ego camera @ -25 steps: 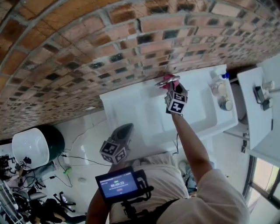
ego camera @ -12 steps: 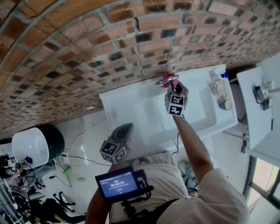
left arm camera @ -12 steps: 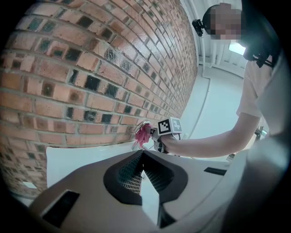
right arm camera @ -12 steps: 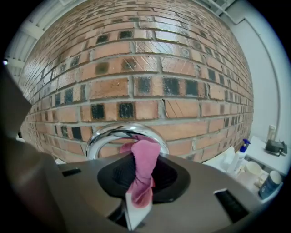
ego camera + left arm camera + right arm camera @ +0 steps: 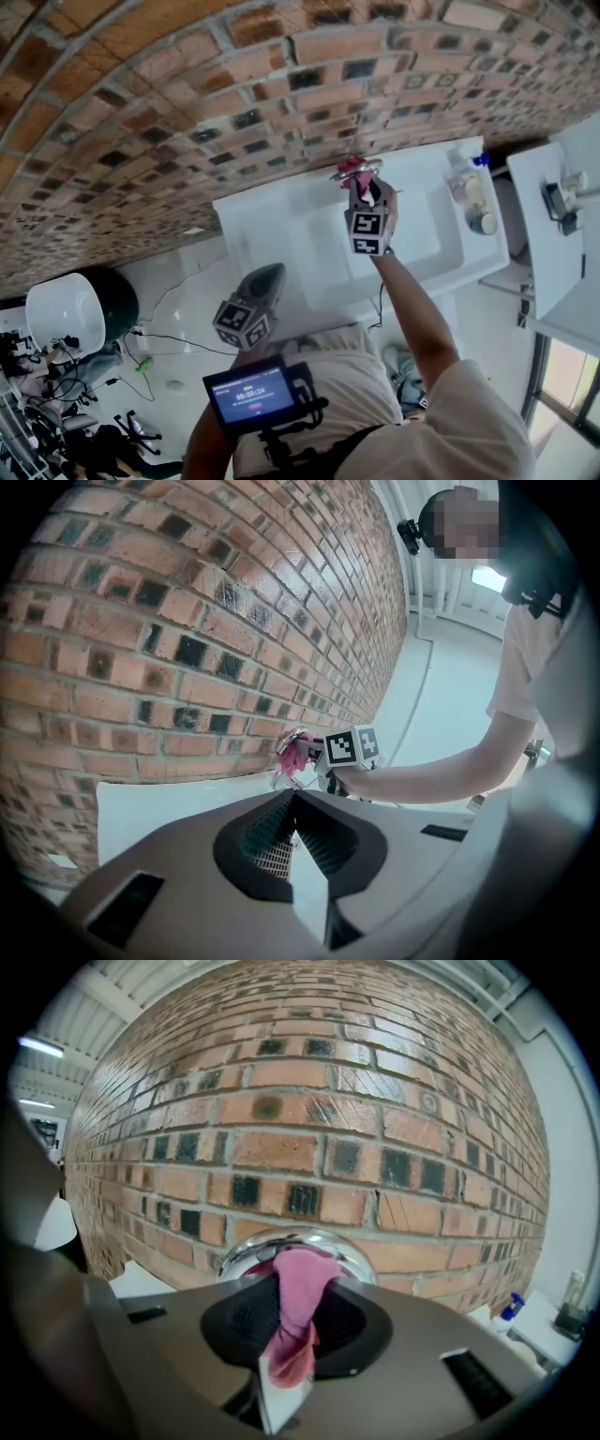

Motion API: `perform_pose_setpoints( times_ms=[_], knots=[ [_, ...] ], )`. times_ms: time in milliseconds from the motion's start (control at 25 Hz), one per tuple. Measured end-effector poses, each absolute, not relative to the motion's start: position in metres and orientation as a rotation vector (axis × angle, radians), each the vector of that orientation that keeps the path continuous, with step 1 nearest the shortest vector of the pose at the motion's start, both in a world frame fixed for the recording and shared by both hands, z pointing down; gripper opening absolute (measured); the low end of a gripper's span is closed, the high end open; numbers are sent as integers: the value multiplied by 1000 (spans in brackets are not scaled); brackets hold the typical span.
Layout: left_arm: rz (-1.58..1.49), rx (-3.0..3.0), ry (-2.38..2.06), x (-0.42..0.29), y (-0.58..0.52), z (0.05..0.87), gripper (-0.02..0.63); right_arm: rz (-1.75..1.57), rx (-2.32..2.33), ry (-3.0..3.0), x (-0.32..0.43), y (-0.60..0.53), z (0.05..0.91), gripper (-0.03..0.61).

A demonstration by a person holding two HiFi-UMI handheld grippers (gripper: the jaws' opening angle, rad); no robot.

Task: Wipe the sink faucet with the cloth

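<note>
A chrome faucet juts from the brick wall over the white sink. My right gripper is shut on a pink cloth, whose tip presses against the faucet's rounded chrome body. From the left gripper view the cloth shows far off at the faucet, next to the right gripper's marker cube. My left gripper hangs low in front of the sink, away from the faucet; its jaws meet with nothing between them.
Brick wall backs the sink. Bottles and a cup stand at the sink's right end. A white counter lies further right. A white bin and cables sit on the floor at left.
The right gripper has turned and slid slightly left along the faucet with the cloth. The left gripper has stayed still.
</note>
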State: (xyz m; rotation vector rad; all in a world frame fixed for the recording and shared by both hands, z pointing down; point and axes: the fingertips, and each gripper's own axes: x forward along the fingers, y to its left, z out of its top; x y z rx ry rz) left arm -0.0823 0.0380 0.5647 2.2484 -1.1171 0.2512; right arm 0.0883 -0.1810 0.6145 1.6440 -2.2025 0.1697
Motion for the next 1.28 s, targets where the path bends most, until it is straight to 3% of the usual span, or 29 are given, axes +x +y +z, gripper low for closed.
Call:
perform_pose_setpoints(
  times_ms=[1280],
  knots=[
    [257,2254,-1092,-75,35,569,-11,-233,1325,-2217,53,-166,622,84]
  ],
)
